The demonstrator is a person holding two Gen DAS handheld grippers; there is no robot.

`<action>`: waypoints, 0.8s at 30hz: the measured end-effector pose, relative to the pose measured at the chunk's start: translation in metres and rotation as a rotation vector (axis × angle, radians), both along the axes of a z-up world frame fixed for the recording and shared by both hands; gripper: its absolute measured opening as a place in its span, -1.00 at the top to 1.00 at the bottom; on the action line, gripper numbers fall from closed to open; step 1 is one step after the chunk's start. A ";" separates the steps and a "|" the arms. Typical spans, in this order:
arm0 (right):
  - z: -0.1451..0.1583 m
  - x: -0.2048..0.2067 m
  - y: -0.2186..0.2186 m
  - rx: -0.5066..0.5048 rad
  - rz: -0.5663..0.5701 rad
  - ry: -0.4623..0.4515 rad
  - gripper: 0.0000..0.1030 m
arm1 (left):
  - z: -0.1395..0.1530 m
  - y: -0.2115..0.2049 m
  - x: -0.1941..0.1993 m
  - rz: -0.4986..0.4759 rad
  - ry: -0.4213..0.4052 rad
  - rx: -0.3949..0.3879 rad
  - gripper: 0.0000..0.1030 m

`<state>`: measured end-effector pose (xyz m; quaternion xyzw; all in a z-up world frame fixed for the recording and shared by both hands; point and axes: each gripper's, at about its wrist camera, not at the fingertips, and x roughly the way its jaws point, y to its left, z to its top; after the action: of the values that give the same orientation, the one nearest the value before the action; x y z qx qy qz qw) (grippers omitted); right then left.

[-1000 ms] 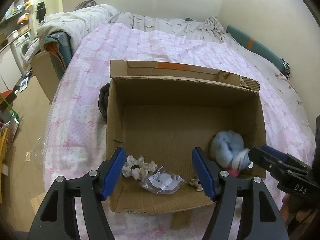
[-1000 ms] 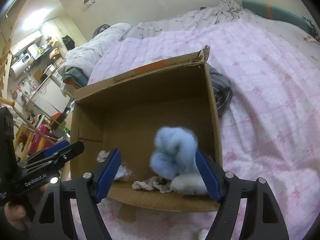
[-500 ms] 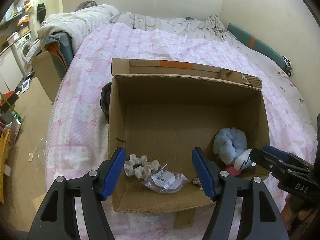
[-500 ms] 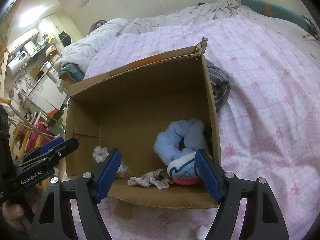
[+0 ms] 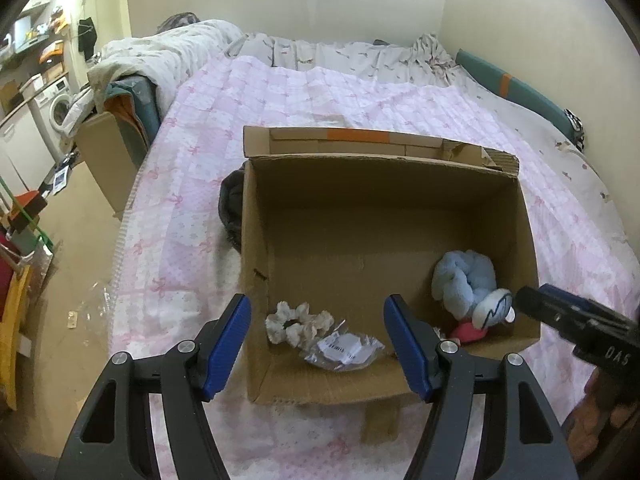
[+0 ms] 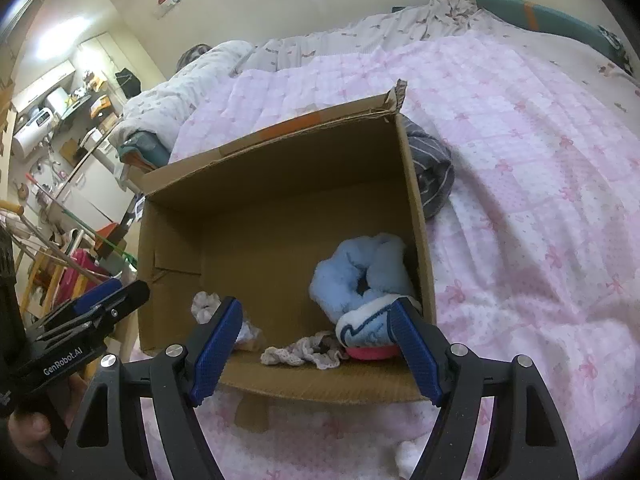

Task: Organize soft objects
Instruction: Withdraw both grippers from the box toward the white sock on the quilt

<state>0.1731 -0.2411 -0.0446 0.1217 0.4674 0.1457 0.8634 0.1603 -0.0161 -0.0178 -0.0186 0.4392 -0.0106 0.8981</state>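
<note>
An open cardboard box [image 5: 400, 184] [image 6: 280, 152] stands on the pink bed. Inside at its near right lie a fluffy light-blue scrunchie [image 5: 466, 278] [image 6: 360, 272], a white-and-blue sock [image 5: 494, 308] [image 6: 366, 326] and a pink item [image 5: 468, 330] [image 6: 370, 354]. A white scrunchie [image 5: 298, 318] [image 6: 206, 304], a clear plastic packet [image 5: 344, 350] and a lace piece [image 6: 304, 354] lie at the near side. My left gripper [image 5: 318, 344] is open and empty above the near wall. My right gripper [image 6: 316, 348] is open and empty, just behind the box's near edge.
A dark striped garment [image 5: 230, 210] [image 6: 432, 172] lies against the box's outer side. The pink quilt [image 5: 320, 96] covers the bed, with rumpled bedding [image 5: 160, 56] at the far end. A second cardboard box [image 5: 108, 152] and floor clutter sit left of the bed.
The right gripper let go of the blue scrunchie, which dropped into the box's right corner. Both grippers drew back a little from the box.
</note>
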 end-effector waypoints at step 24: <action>0.013 -0.070 -0.039 -0.058 -0.058 -0.003 -0.58 | -0.005 -0.004 -0.063 0.009 0.032 0.006 -0.28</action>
<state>0.1033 -0.2803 -0.0311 0.1097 0.4663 0.1072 0.8712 0.0973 -0.0201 -0.0229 -0.0180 0.4533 -0.0046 0.8912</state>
